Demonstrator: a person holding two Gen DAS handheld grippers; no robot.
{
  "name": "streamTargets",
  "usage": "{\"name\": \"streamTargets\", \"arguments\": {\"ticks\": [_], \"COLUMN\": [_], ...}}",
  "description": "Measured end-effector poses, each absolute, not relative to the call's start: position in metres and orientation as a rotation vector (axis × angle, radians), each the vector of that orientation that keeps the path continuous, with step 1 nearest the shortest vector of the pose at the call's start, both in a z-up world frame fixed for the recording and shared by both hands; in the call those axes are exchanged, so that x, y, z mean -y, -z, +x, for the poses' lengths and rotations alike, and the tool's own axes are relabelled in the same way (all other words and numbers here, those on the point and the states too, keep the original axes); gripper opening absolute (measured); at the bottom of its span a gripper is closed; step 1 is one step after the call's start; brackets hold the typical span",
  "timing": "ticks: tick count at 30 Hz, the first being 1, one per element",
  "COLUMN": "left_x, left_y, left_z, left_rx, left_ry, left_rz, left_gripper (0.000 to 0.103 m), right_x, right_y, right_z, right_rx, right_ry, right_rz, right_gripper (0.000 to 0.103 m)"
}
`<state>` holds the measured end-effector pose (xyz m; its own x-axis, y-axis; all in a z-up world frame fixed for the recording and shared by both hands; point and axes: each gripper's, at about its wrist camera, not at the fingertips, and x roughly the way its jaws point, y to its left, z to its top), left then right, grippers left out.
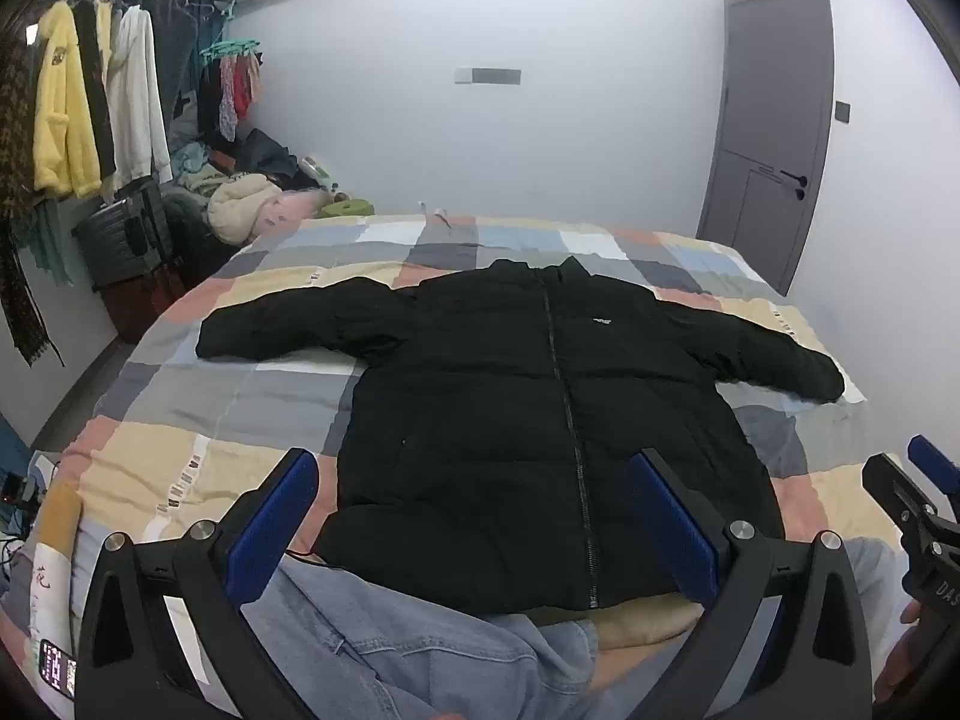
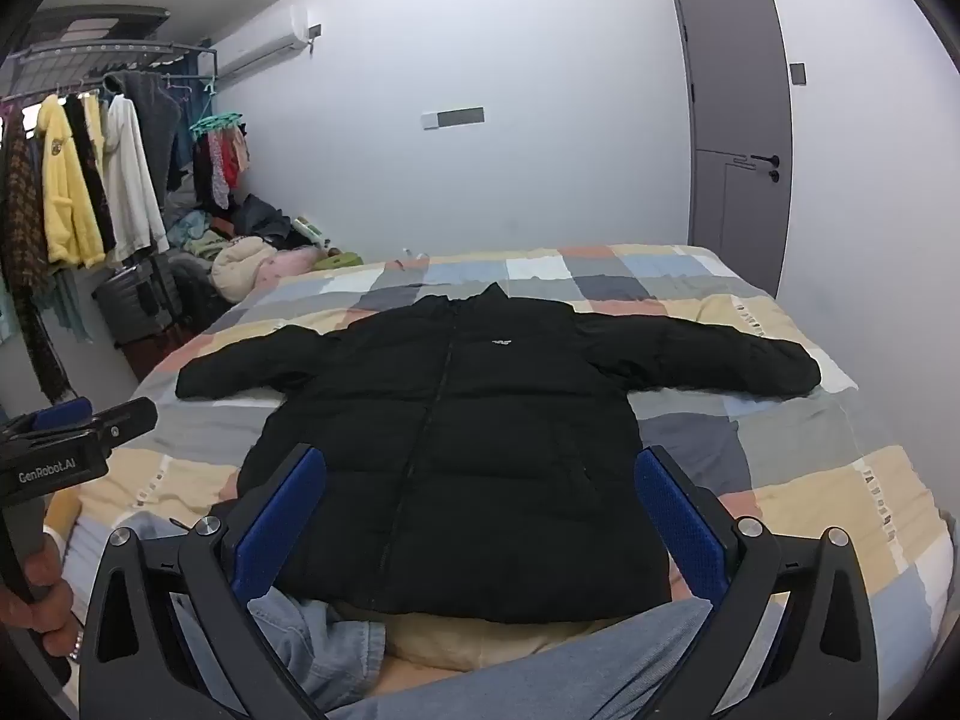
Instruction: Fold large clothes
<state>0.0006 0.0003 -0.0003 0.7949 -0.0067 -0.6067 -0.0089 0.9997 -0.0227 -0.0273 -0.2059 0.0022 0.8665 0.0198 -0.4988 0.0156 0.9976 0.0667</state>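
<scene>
Left wrist view cuts off the right gripper (image 1: 918, 480), its spread impossible to judge there. Both the left gripper (image 1: 474, 522) and right gripper (image 2: 480, 516) gape wide, empty, above the black jacket's (image 2: 456, 438) hem. Sleeves outstretched, it lies flat on the checked bed (image 2: 810, 462), bare quilt either side.

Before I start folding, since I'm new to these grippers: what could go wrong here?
The black puffer jacket is thick, so folds may spring open or slip from the open left gripper and right gripper. Its hem lies over the jeans, which a low grab might catch. Both sleeves reach toward the bed edges.
</scene>
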Motion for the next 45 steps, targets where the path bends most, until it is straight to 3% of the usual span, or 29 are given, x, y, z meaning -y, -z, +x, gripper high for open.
{"name": "streamTargets", "arguments": {"ticks": [45], "left_x": [-0.008], "left_y": [0.004], "left_z": [0.009], "left_rx": [-0.682], "left_ry": [0.0], "left_rz": [-0.044], "left_gripper": [0.103], "right_x": [0.204], "right_y": [0.001], "right_z": [-0.027], "right_rx": [-0.533], "right_ry": [-0.012], "right_rz": [0.09], "right_gripper": [0.103]}}
